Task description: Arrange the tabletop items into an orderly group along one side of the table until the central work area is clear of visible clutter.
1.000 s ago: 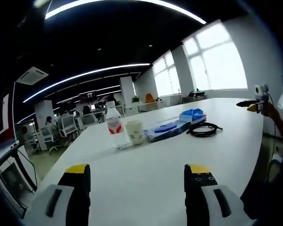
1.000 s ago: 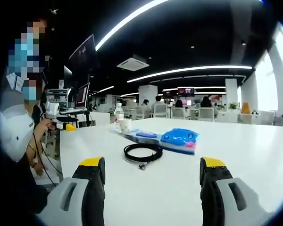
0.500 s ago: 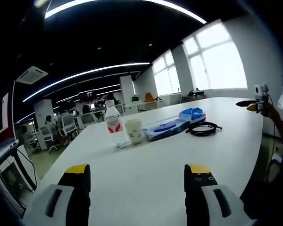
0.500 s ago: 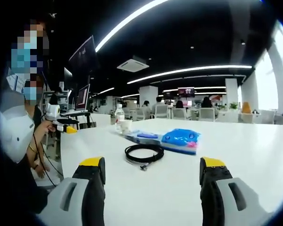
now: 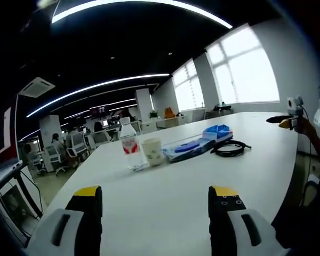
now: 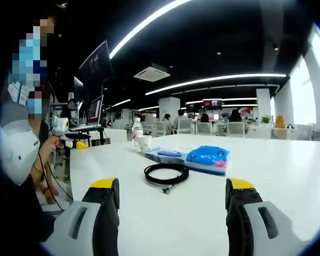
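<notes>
Right gripper view: right gripper (image 6: 170, 200) is hanging wide open, holding nothing | black cable (image 6: 166, 174) is lying nearest on the table (image 6: 266, 165) | left gripper (image 5: 154, 205) is also gaping wide, empty | tip: be going down slowly over the coil's rim.

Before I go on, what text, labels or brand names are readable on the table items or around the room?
None readable.
Water bottle: red label, print too blurred.
Paper cup: green marking, too small.
Blue packets: no legible print.
Ceiling-hung screen: content blurred.

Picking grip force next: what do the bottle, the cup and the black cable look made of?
Water bottle: clear, glossy, probably thin plastic, red label. Cup: matte off-white, likely paper. Black cable: coiled, smooth dark jacket, apparently rubber or plastic.
</notes>
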